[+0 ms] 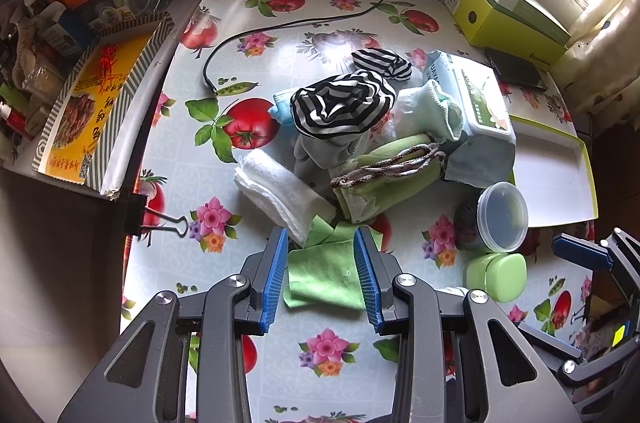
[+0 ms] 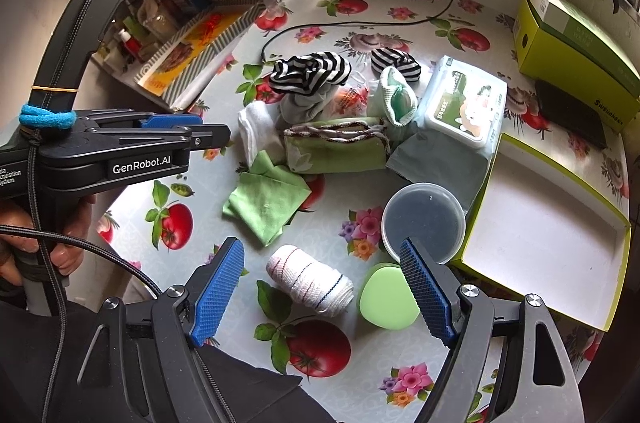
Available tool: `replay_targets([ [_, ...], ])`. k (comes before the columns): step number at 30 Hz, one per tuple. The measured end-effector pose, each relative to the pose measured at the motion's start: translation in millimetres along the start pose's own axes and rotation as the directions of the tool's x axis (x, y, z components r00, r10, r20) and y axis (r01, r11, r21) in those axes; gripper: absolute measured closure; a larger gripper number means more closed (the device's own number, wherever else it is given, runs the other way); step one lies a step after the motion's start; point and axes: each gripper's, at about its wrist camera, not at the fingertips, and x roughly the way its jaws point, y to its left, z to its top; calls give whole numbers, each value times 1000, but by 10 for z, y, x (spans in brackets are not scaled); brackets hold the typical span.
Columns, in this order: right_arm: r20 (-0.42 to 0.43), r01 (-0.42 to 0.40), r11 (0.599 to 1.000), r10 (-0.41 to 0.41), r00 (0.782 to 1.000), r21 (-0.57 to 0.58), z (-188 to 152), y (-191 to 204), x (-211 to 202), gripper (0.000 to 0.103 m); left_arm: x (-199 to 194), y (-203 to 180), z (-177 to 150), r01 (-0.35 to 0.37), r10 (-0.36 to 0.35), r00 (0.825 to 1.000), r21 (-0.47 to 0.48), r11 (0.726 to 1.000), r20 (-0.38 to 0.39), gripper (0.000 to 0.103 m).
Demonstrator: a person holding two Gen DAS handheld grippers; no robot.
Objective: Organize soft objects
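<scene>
My left gripper (image 1: 321, 234) hangs open over a flat green cloth (image 1: 326, 275), which shows between its blue pads without being pressed. From the right wrist view this gripper (image 2: 224, 137) floats above the table, and the green cloth (image 2: 266, 207) lies loose. My right gripper (image 2: 320, 249) is wide open above a white rolled bandage (image 2: 310, 281). Behind lies a heap: striped black-and-white cloth (image 1: 340, 107), white towel (image 1: 280, 191), green pouch with cord (image 1: 384, 179) and mint sock (image 1: 432, 111).
A wet-wipes pack (image 2: 464, 107), a round plastic tub (image 2: 424, 223) and a green soap case (image 2: 386, 297) sit nearby. An open white-lined box lid (image 2: 540, 243) lies at right, a green box (image 2: 576, 51) behind it. A black cable (image 1: 280, 27) crosses the far table. Clutter crowds the left shelf.
</scene>
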Motion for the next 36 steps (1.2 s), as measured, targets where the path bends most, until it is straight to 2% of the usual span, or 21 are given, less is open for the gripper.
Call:
replay_targets([
  [36,-41,-47,999,46,998,-19,38,71,80,21,97,-9,-29,14,-15,999,-18,1000,-30,67],
])
